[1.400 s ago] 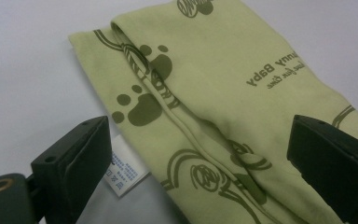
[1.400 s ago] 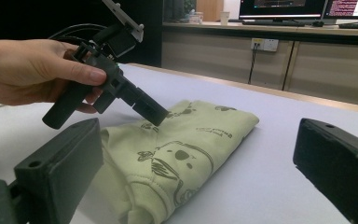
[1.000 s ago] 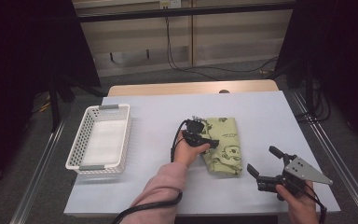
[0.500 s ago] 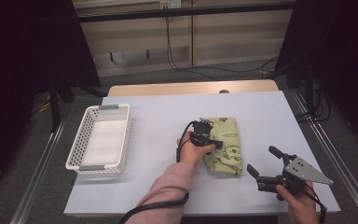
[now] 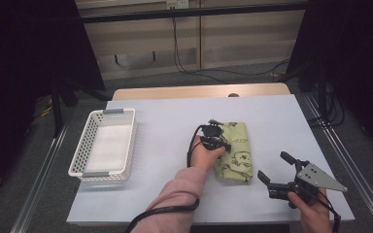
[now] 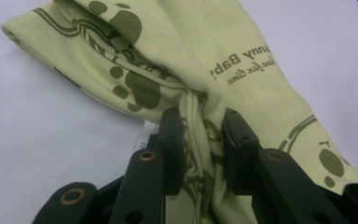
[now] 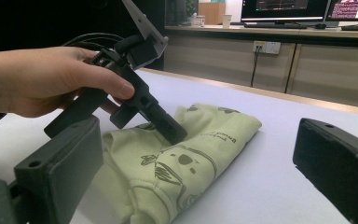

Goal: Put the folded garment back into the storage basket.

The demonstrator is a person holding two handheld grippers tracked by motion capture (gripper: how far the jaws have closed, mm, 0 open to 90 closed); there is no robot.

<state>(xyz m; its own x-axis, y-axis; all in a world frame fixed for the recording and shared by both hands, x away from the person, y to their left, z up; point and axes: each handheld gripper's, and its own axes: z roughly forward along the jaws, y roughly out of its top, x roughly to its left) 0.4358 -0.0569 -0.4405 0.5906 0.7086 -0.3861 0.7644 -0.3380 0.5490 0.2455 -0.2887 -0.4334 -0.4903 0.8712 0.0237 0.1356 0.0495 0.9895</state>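
high view: folded green cloth (image 5: pixel 235 151) frame centre on worktop (image 5: pixel 165 131), long axis up-down; white basket (image 5: pixel 84 145) left, nothing inside; right gripper (image 5: pixel 277 171) fingers apart, lower right | left gripper view: left gripper (image 6: pixel 200 144) fingers have just been closing, clamped on cloth fold | right gripper view: cloth centre, long axis running toward upper right.

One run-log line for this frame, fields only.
left gripper: just closed, pinching fold of green cloth | right gripper: open, apart from cloth | white basket: left on table

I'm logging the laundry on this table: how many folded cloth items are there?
1: a folded green printed garment lies right of centre on the table, pinched by the left gripper. The white basket looks empty.
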